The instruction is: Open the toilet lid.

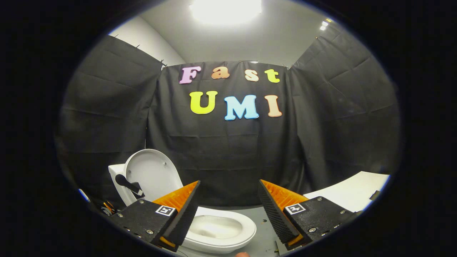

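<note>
Black cloth (228, 150) hangs as the booth's wall on three sides, creased and pinned along its top edge, with a pale ceiling above it and a bright ceiling light (225, 9) glaring overhead. Low down, a grey floor (262, 228) runs between the fingers, and beyond the right finger lies a white flat surface (351, 192) (its far end cut off, so what it belongs to cannot be told).

The toilet (217, 228) sits ahead and partly behind the left finger, its white seat ring and bowl showing between the two fingers. Its toilet lid (151, 175) already stands raised, upright and leaning back against the white tank (116, 178), its inner face turned toward the camera. A dark handle-like part (128, 185) juts out in front of the lid's lower edge; what it is cannot be made out.

The gripper (228, 205) is held above the bowl with its fingers spread wide apart, gripping nothing and touching neither lid nor seat.
</note>
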Demonstrator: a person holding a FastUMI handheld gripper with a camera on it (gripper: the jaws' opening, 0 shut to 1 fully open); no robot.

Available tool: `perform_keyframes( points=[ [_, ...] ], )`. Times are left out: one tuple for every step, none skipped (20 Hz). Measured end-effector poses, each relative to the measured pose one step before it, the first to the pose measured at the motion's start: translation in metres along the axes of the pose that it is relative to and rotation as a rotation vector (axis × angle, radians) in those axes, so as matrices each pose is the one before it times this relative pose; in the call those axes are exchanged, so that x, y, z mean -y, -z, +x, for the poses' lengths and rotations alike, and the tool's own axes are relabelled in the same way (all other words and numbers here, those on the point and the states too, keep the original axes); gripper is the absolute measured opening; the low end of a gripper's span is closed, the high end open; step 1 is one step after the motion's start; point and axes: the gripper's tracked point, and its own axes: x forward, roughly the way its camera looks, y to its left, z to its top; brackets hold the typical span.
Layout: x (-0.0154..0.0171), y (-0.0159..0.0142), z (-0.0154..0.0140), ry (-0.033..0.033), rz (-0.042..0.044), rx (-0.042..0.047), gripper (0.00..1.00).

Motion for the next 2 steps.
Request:
perform_keyframes(
  points=[
    [-0.00084,0.00116,-0.00103,-0.00057,-0.00075,-0.0025,0.96],
    [-0.00047,0.00014,0.00002,-0.00019,-0.00105,-0.0021,0.95]
  ],
)
